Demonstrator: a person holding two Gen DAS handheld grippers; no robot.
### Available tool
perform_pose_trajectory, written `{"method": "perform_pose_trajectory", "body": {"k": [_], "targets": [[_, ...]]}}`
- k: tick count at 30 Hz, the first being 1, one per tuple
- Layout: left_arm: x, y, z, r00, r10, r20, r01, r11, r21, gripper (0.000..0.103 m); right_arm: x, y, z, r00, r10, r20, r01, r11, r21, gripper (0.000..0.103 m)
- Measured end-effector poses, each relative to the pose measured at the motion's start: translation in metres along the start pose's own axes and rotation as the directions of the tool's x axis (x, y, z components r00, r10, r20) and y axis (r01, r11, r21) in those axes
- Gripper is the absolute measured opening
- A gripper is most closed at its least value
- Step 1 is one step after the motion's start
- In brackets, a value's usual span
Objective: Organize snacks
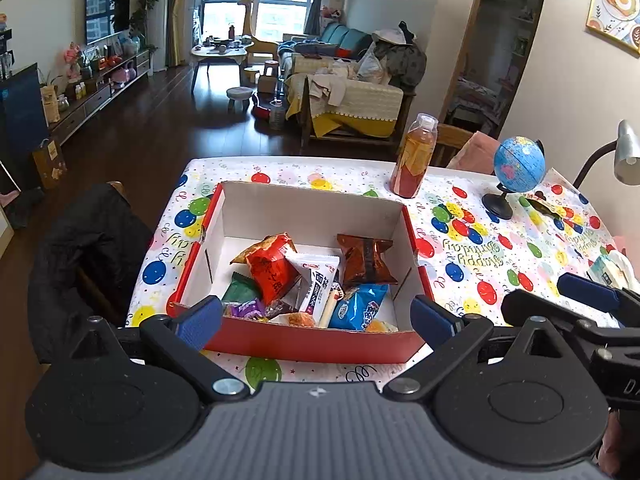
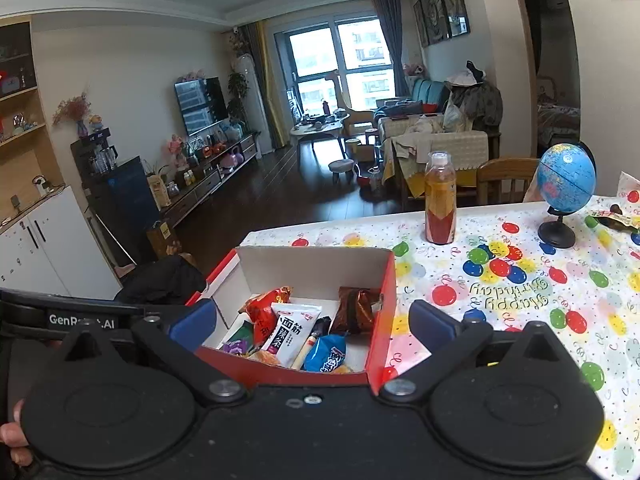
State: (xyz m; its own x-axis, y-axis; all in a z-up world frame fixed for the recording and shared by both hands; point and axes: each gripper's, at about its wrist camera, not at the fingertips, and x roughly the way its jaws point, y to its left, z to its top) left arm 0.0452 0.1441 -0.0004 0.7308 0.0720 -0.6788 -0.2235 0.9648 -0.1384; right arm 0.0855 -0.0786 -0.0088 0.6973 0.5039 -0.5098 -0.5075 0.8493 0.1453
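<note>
A: Where are the snacks?

B: In the red cardboard box (image 1: 304, 344) with the white inside, which sits on the tabletop (image 1: 472, 248) covered by a balloon-print birthday cloth. I can make out an orange-red packet (image 1: 272, 270), a white packet with red and black print (image 1: 318, 282), a brown foil packet (image 1: 366, 260), a blue packet (image 1: 358, 307), a green one (image 1: 240, 286) and a purple one (image 1: 246, 309), all heaped toward the near wall of the box.

A: And the tongs?

B: The left tongs (image 1: 316, 318) are spread wide with nothing between the blue pads; from the left wrist view they frame the near wall of the box. The right tongs (image 2: 312, 326) are spread wide too, also empty, and from the right wrist view they sit near the box's near right corner (image 2: 376, 376). In the left wrist view the right tongs' blue pad (image 1: 588, 286) shows at the right edge, over the cloth.

A: Anything touching the packets?

B: No pad touches a packet in either view.

A: What else is on the tabletop?

B: 1 bottle (image 1: 414, 158) of amber drink with a red lower label stands upright beyond the box's far right corner. A small blue globe (image 1: 518, 164) on a black stand is to its right, and a dark wrapper (image 2: 614, 218) lies further right. A grey lamp head (image 1: 626, 154) leans in at the right edge.
</note>
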Motion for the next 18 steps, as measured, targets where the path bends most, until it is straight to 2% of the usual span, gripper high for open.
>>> {"method": "perform_pose_trajectory", "body": {"k": [18], "targets": [[-0.0036, 0.0002, 0.0017, 1.0, -0.001, 0.017, 0.001, 1.0, -0.012, 0.101, 0.0079, -0.0015, -0.0022, 0.999, -0.043, -0.017, 0.044, 0.998, 0.035, 0.102]]}}
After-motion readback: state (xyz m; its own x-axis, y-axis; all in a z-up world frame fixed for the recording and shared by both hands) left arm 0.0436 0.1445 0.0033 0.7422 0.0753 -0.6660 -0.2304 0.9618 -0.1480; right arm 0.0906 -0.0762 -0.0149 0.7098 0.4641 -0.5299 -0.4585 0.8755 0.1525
